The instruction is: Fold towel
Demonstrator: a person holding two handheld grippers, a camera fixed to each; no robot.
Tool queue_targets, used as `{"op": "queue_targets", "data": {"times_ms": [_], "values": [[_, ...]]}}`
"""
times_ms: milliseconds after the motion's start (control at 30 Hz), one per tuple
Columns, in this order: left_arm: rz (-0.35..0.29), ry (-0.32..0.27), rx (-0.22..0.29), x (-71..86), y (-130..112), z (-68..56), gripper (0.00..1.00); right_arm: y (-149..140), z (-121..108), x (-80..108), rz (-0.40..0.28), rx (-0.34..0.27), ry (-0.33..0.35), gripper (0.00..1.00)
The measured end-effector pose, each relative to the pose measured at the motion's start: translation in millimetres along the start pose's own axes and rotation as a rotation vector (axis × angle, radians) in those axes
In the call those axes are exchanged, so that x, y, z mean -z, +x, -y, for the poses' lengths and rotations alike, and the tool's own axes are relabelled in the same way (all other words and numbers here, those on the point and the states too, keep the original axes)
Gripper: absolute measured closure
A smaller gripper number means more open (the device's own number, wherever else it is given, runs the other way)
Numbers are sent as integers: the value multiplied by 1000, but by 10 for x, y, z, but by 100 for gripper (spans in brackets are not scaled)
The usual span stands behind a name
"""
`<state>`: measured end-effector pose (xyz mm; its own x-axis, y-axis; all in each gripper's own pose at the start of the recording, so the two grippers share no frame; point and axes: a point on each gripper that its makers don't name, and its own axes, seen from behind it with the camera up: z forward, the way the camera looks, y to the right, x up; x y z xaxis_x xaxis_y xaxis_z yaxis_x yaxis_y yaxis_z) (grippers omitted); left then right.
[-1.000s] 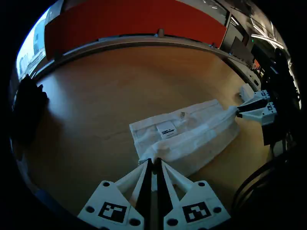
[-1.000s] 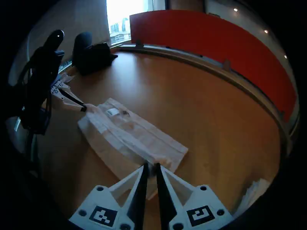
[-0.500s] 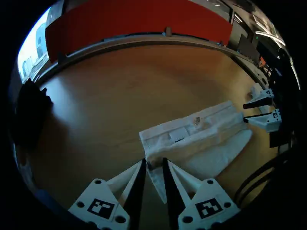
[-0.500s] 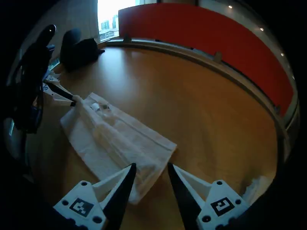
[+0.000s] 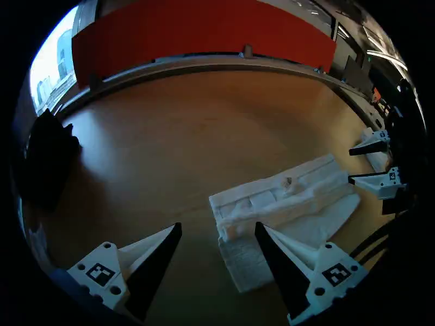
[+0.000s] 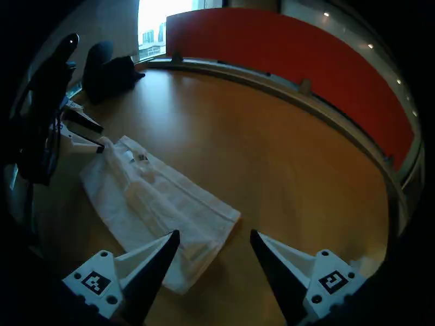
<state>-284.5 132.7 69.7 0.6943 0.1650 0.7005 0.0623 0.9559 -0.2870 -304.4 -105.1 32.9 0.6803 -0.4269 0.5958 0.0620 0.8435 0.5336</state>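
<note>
Daylight from the overexposed glass window [image 6: 155,24] glared across the glossy brown wooden table [image 6: 261,146]; the white cloth towel [image 5: 283,198] looked crisp, while fisheye-bent edges sank into shadow, perhaps slightly blurred.

An office workspace.
A broad wooden bench [image 5: 163,136] is backed by a red partition screen [image 5: 201,27], with a window [image 6: 155,19] onto city buildings and recessed ceiling spotlights [image 6: 326,14].

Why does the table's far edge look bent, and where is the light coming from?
Left gripper view: the fisheye lens bows the table, so its far edge arcs; daylight enters from the window at upper left. Right gripper view: the window is washed out white, leaving a soft sheen on the wood.
</note>
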Motion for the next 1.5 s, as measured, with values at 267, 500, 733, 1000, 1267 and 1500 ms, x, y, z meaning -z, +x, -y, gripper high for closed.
{"op": "queue_targets", "data": {"times_ms": [267,500,733,1000,1267,1500], "values": [[-2,6,16,130,-88,22,0,21,67,0,-4,14,15,0],[-4,27,56,325,-268,100,0,63,160,-46,-7,23,32,0],[-8,58,103,543,-479,229,0,148,302,-121,-9,42,55,0],[-7,100,163,797,-727,400,0,275,541,-237,-8,76,95,0],[-6,131,212,991,-911,529,0,372,812,-358,-1,116,135,0],[-5,144,231,1065,-1013,587,0,391,906,-416,6,130,146,0]]}}
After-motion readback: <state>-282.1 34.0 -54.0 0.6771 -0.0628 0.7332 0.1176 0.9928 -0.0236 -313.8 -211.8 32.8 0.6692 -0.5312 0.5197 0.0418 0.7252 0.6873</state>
